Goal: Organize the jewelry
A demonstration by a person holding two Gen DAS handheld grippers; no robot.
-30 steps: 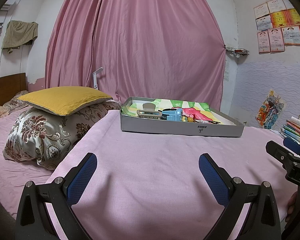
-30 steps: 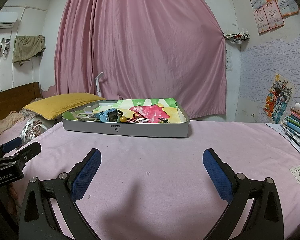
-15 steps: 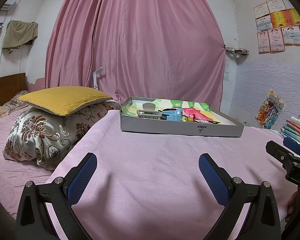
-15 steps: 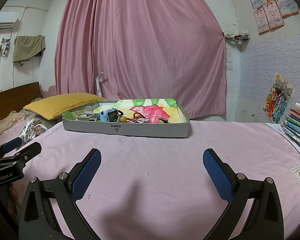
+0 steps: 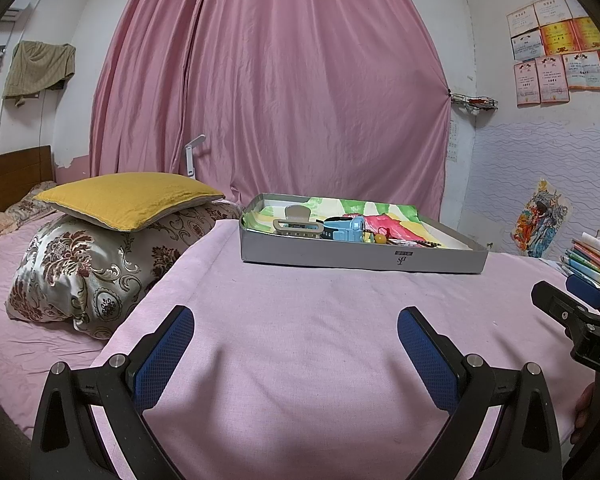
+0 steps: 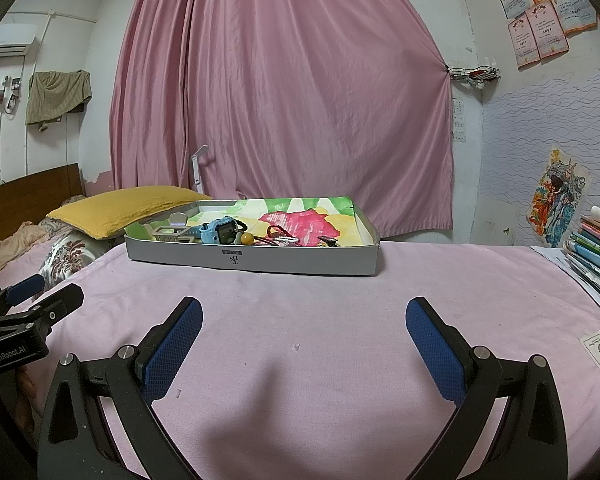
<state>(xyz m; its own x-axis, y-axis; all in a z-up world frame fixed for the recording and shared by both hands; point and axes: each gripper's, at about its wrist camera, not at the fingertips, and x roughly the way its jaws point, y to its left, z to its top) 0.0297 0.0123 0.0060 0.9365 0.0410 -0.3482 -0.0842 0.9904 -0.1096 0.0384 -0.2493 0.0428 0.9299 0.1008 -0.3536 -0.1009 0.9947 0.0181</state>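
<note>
Hovering low over the near edge of the bed, the left hand-held gripper and the right hand-held gripper both stand with the jaws spread wide and nothing between the blue pads. The jewelry lies well apart from them, in a shallow grey tray near the far edge of the bed, in front of the pink curtain. Inside the tray I see a beige hair claw, a blue watch, a yellow bead and some small red and dark pieces, all close together at the left part. The pieces look mixed. This scene fits both a pause before sorting and a rest after putting everything in the tray; I cannot judge which. Any further move needs a long reach forward and a narrow, careful pinch, because the pieces are small and touch each other.
</note>
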